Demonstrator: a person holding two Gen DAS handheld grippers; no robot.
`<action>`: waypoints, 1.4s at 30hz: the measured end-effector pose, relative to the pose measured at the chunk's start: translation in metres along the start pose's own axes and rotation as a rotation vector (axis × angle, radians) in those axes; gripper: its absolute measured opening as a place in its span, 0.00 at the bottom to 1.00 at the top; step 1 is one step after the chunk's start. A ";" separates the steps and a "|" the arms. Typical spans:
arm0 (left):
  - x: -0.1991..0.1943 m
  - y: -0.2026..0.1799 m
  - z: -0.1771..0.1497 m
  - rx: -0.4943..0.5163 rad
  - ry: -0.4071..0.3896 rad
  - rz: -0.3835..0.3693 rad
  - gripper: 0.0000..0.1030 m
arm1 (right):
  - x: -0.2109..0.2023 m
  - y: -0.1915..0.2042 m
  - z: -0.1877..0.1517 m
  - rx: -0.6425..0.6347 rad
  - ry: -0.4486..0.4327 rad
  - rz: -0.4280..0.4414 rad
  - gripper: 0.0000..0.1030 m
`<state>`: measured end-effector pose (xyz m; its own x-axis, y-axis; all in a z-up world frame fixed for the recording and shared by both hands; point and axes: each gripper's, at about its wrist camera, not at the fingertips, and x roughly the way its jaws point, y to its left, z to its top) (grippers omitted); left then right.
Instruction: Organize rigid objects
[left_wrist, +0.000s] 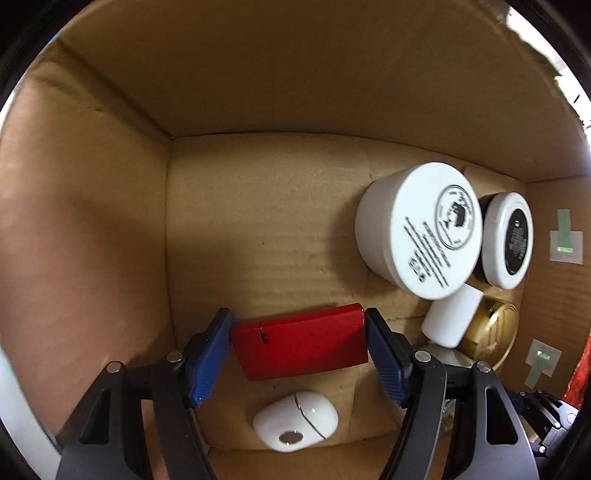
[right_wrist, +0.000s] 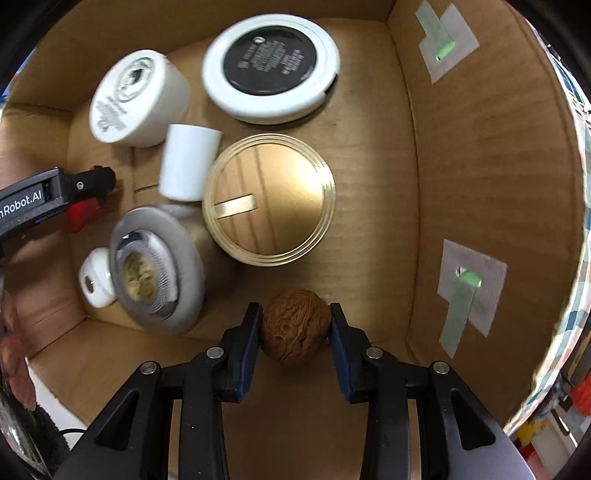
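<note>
Walnut (right_wrist: 295, 326) sits clamped between the two blue pads of the right hand-held gripper (right_wrist: 295, 332), low inside the cardboard box (right_wrist: 369, 166), on the near side of the gold lid (right_wrist: 269, 199). The left hand-held gripper (left_wrist: 299, 341) is clamped on one red case (left_wrist: 300, 341), held inside the same box well to the left of the gold lid (left_wrist: 489, 330).

Counted around the gold lid: one white jar (right_wrist: 138, 98) with printed text to its upper left, one white-rimmed tin with a black centre (right_wrist: 270, 66) beyond it, one plain white cylinder (right_wrist: 188, 166) touching its left edge, one grey-rimmed round container (right_wrist: 157, 266) leaning against its lower left, and one white earbud case (right_wrist: 94, 282) further left. Two taped green tabs (right_wrist: 445, 50) mark the box wall to the lid's right.

Only the right wrist view shows the walnut and the grey-rimmed container's face. In it the left gripper appears only as a black arm with a sliver of red. The left wrist view shows the red case whole, along with the earbud case (left_wrist: 295, 421), the white jar (left_wrist: 419, 229), the tin (left_wrist: 508, 240) and the cylinder (left_wrist: 450, 317).

There, the gold lid is half hidden behind the cylinder and the gripper's finger. Print on the jar and the tin is too blurred to read.
</note>
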<state>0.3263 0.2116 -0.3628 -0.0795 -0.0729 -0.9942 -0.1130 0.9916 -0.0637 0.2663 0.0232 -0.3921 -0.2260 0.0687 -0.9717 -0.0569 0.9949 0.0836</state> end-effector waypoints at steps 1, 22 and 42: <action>0.000 0.000 0.001 0.004 -0.004 0.008 0.67 | 0.002 -0.001 0.002 0.003 0.006 -0.004 0.37; -0.074 -0.007 -0.016 -0.033 -0.066 -0.030 0.69 | -0.036 0.015 0.019 0.003 -0.038 0.021 0.59; -0.176 -0.016 -0.115 -0.015 -0.300 0.024 1.00 | -0.149 -0.006 -0.048 -0.060 -0.278 0.015 0.96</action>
<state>0.2281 0.1965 -0.1772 0.2142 -0.0124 -0.9767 -0.1289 0.9908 -0.0408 0.2537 0.0034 -0.2374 0.0474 0.1093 -0.9929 -0.1147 0.9880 0.1032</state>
